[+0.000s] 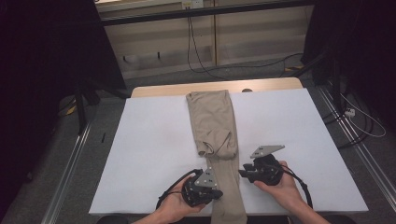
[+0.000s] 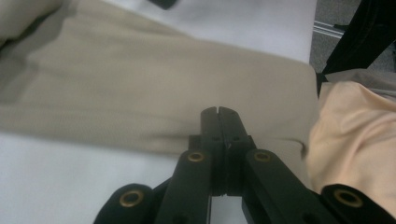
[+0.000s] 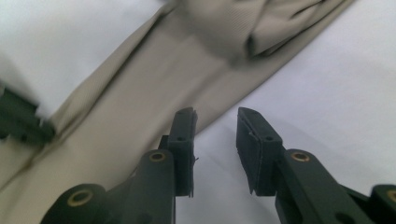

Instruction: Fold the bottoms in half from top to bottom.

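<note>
The left gripper (image 1: 219,192) sits near the table's (image 1: 154,140) front edge, held in the left hand (image 1: 175,207), its tip at the left edge of the trousers (image 1: 215,121). In the left gripper view its jaws are pressed fully together over the tan cloth; the picture is soft there, and I cannot tell whether any fabric is pinched between them or they merely rest on it. The trousers lie in a long narrow strip down the middle of the white table, running from the far edge to the front edge and hanging over it, with an upper layer folded back on the far half and ending about midway. Just right of the strip, the right gripper (image 1: 243,173) is held in the right hand (image 1: 280,189), pointing toward the cloth. In the right gripper view its jaws stand partly apart with nothing between them: one jaw tip is over the trousers' edge, the other over bare table.
</note>
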{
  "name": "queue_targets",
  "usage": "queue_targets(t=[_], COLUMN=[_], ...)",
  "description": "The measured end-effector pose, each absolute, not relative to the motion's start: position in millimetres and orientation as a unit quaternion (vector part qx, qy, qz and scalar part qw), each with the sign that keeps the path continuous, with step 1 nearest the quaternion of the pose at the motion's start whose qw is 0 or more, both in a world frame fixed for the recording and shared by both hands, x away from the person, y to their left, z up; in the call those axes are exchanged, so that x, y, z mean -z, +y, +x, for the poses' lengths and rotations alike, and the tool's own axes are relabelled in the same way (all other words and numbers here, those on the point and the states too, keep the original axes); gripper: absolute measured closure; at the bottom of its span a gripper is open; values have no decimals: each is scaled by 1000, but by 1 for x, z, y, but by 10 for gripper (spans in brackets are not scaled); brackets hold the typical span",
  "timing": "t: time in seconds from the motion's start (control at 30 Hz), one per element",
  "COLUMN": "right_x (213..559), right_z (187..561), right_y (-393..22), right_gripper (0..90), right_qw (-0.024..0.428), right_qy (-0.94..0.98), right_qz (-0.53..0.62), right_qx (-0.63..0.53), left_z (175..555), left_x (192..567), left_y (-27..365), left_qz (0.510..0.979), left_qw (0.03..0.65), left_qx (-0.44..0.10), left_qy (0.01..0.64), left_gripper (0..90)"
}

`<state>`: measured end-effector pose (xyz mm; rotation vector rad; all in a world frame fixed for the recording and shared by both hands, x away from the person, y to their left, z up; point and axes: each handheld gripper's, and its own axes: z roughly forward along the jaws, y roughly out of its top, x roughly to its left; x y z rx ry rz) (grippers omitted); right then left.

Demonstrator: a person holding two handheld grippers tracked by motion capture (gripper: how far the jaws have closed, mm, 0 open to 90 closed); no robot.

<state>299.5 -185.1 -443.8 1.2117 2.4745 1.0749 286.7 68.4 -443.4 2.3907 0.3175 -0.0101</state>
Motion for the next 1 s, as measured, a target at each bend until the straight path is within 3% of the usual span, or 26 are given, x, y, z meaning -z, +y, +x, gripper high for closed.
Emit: queue_targets(t=[0.23,0.4,0.5,0.57,0.6,0.83,0.9,0.93,0.97,1.0], right_x=[446,449,450,450,449,442,441,442,441,440], right_z=[273,270,271,271,271,265,265,265,267,269], right_y=[-163,-152,-149,-151,-152,-165,-167,-168,-169,-170], right_gripper=[658,606,666,791,900,900,900,900,869,779], right_qw=[100,105,107,104,99,89,84,79,78,71], right_qy=[864,876,878,876,877,876,875,875,871,864], right_qz=[351,321,310,315,316,328,330,329,333,342], right_qx=[-346,-345,-349,-350,-348,-342,-344,-347,-353,-361], left_z=[279,283,281,280,280,281,283,284,286,289], left_x=[439,439,440,443,443,443,443,443,442,439], left_y=[100,111,106,105,105,105,105,106,106,108], left_qz=[924,911,917,918,917,912,913,911,907,906], left_qw=[345,367,356,353,354,366,363,364,370,373], left_qx=[-9,15,12,13,13,25,35,34,27,17], left_qy=[167,190,181,181,182,183,183,190,197,200], left_gripper=[900,900,900,900,900,900,866,781,723,684])
